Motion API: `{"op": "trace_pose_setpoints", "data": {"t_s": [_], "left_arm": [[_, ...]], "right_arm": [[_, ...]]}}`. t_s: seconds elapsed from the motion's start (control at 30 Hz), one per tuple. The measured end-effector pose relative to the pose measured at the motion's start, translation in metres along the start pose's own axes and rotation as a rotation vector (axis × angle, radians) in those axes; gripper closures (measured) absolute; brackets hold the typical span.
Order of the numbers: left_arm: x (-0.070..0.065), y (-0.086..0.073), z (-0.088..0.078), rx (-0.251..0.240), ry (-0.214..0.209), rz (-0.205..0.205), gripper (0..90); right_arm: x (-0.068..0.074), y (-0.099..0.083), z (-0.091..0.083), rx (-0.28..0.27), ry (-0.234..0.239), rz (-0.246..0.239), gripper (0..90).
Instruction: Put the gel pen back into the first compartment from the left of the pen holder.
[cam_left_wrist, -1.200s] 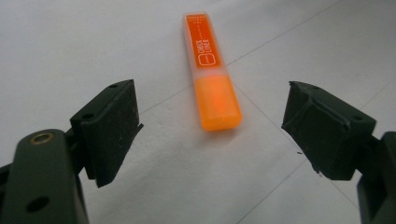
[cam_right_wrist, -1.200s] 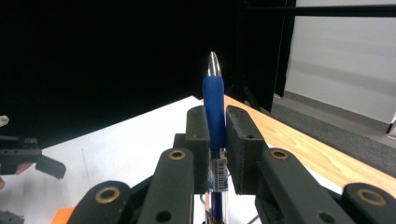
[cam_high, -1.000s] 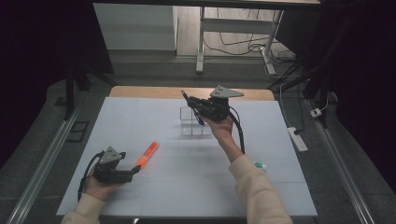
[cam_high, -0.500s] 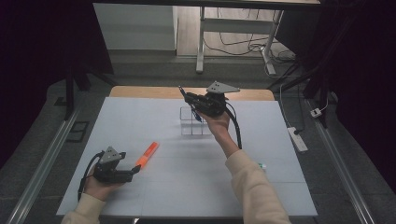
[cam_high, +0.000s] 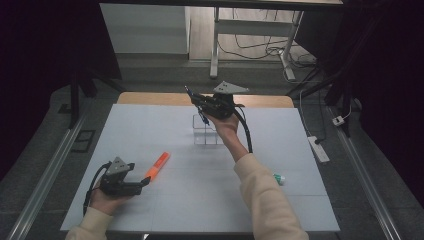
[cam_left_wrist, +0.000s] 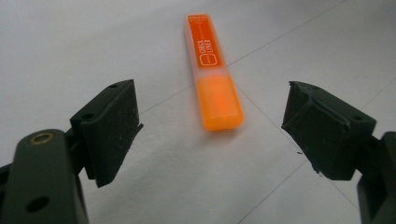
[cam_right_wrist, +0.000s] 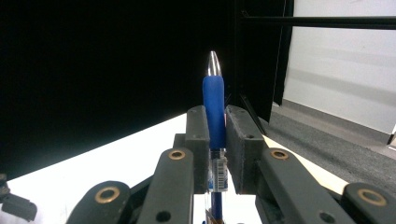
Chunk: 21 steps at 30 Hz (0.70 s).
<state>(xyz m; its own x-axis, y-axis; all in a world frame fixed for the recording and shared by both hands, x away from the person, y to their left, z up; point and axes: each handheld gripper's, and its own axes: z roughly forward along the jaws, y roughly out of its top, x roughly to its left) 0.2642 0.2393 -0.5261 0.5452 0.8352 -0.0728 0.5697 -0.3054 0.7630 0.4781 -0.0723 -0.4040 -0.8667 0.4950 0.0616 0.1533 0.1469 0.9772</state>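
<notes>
My right gripper (cam_high: 196, 101) is raised over the far middle of the white table (cam_high: 150, 120), shut on a blue pen (cam_right_wrist: 214, 109) whose silver tip points upward between the pads in the right gripper view. The blue pen (cam_high: 201, 116) hangs just above a clear compartmented holder (cam_high: 206, 134). An orange highlighter (cam_high: 157, 165) lies flat at the near left. My left gripper (cam_high: 145, 182) rests low on the table just short of it, jaws open. Seen from the left gripper, the orange highlighter (cam_left_wrist: 211, 74) lies ahead of the left gripper (cam_left_wrist: 212, 135), untouched.
A small white and green object (cam_high: 278, 178) lies on the table right of my right forearm. A white power strip (cam_high: 318, 148) sits on the floor off the right edge. Table legs and cables stand behind the far edge.
My right gripper has shifted up and toward the far edge with the blue pen, now tilted more level. The left hand and the highlighter have stayed put.
</notes>
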Motion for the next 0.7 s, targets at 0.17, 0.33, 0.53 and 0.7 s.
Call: {"op": "trace_pose_setpoints", "data": {"t_s": [0.17,0.33,0.53,0.7], "left_arm": [[0.000,0.000,0.001,0.003,-0.001,0.000,18.5],[0.000,0.000,0.001,0.006,0.000,0.001,18.5],[0.001,-0.001,0.001,0.007,-0.002,-0.002,18.5],[0.001,-0.001,0.002,0.010,-0.001,-0.002,18.5]], "right_arm": [[-0.003,-0.001,0.010,-0.015,0.006,0.007,78.9],[-0.005,-0.005,0.018,-0.028,0.008,0.015,78.6],[-0.008,-0.011,0.024,-0.027,0.004,0.019,78.5],[-0.010,-0.015,0.025,-0.013,-0.007,0.018,76.7]]}}
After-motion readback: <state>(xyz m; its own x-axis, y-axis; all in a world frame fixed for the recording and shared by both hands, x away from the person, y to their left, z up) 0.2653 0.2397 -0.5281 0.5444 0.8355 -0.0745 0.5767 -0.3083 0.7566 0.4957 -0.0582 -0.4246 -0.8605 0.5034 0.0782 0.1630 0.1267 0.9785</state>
